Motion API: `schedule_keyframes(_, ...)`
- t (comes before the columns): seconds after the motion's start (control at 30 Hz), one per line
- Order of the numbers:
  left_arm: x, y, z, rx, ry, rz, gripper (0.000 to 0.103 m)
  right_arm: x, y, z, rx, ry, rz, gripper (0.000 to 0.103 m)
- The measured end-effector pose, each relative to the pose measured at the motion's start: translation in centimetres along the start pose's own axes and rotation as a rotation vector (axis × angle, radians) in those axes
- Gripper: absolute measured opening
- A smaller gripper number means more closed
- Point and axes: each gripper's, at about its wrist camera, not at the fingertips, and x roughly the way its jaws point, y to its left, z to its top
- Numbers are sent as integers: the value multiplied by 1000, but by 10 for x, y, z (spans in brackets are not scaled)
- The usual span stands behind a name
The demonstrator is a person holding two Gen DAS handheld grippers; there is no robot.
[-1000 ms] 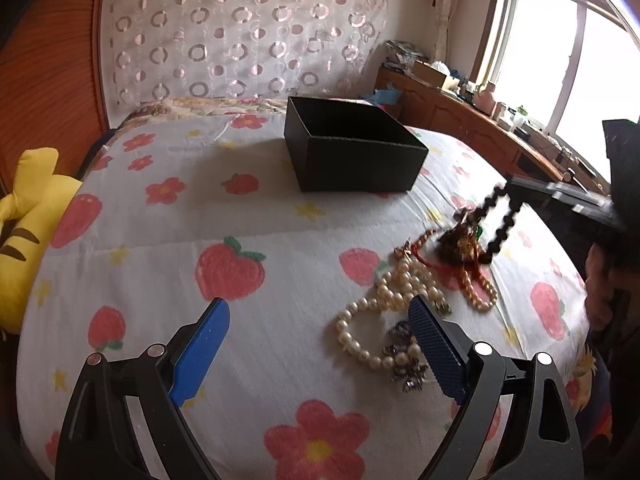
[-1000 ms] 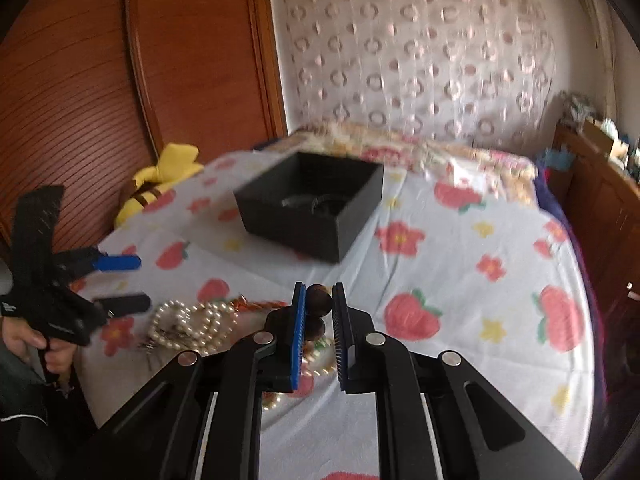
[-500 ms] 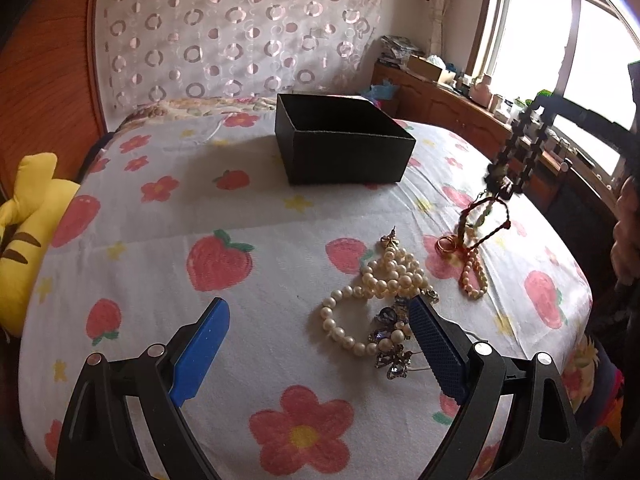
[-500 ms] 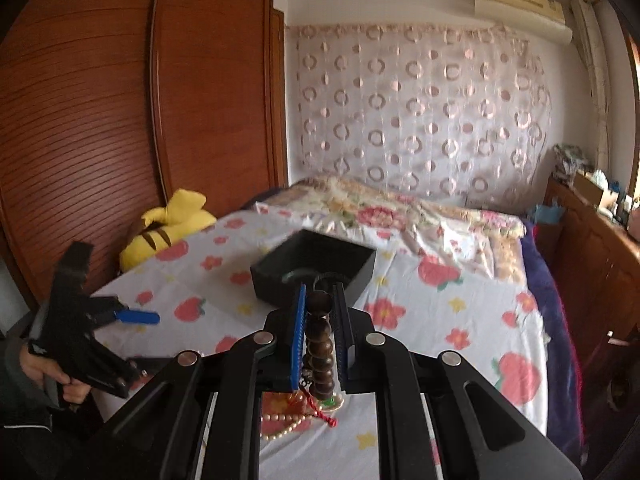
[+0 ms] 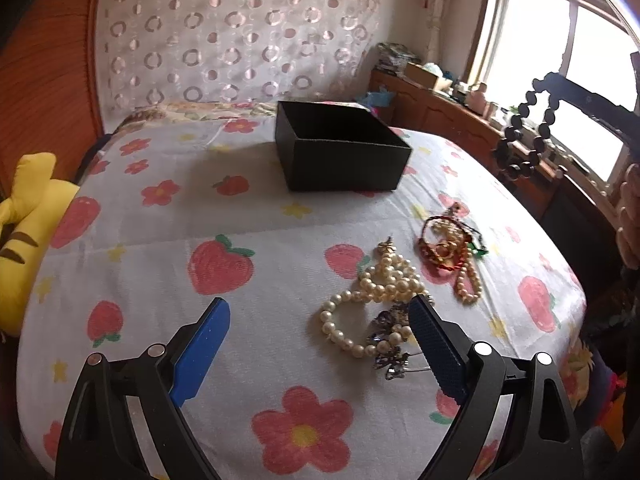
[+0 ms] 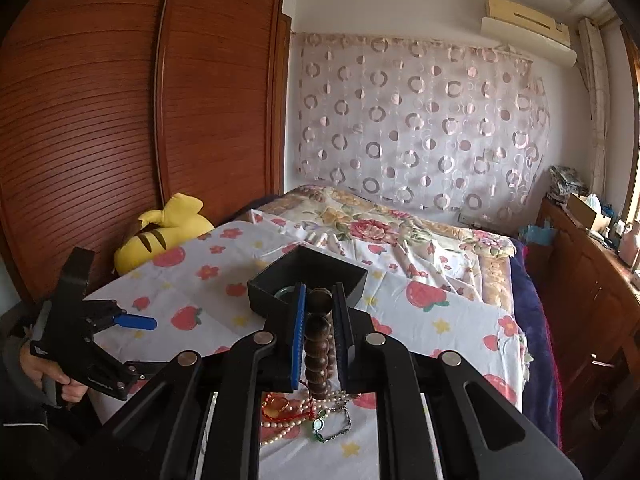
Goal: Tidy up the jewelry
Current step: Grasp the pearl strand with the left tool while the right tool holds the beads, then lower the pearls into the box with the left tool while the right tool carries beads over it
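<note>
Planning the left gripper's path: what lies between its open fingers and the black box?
In the left wrist view, only bare strawberry-print sheet separates the left gripper from the black box; the pearl necklace lies rightward.

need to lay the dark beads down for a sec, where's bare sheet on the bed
Bare sheet lies between the black box and the pearl necklace, and leftward toward the yellow plush. The near right is crowded: the pearls, a silver piece and the red cord tangle cluster there.
</note>
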Motion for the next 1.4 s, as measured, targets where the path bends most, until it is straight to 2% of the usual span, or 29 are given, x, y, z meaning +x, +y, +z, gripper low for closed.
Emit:
schedule_keyframes(0.03, 1, 1, 1, 3, 8, -23, 74, 0, 0, -1, 3, 5, -1, 15)
schedule_keyframes(0.1, 6, 3, 3, 4, 29, -40, 50, 2, -1, -6, 11, 19, -4, 15)
schedule_keyframes(0.17, 14, 4, 5, 15, 60, -46, 36, 4, -2, -11, 21, 32, -2, 15)
schedule_keyframes(0.2, 19, 3, 6, 25, 80, -43, 32, 6, -3, -14, 25, 37, 0, 15)
schedule_keyframes(0.27, 29, 2, 6, 50, 126, -38, 31, 7, -3, -19, 30, 45, 3, 15)
schedule_keyframes(0.37, 31, -4, 7, 106, 144, -21, 31, 9, -4, -24, 35, 54, 6, 15)
schedule_keyframes(0.43, 32, -7, 10, 129, 154, -5, 20, 10, -4, -27, 37, 57, 10, 15)
schedule_keyframes(0.47, 33, -11, 11, 154, 155, 4, 7, 10, -4, -28, 38, 58, 12, 15)
schedule_keyframes(0.6, 30, -19, 14, 187, 145, -13, 6, 11, -1, -31, 39, 59, 20, 15)
schedule_keyframes(0.83, -17, -25, 46, 150, -10, -69, 6, 10, 1, -32, 38, 55, 20, 15)
schedule_keyframes(1.17, -72, -57, 111, 199, -182, -75, 6, 4, 2, -24, 31, 25, 21, 15)
schedule_keyframes(1.4, -88, -65, 142, 218, -245, -63, 6, 0, 1, -12, 25, 1, 16, 15)
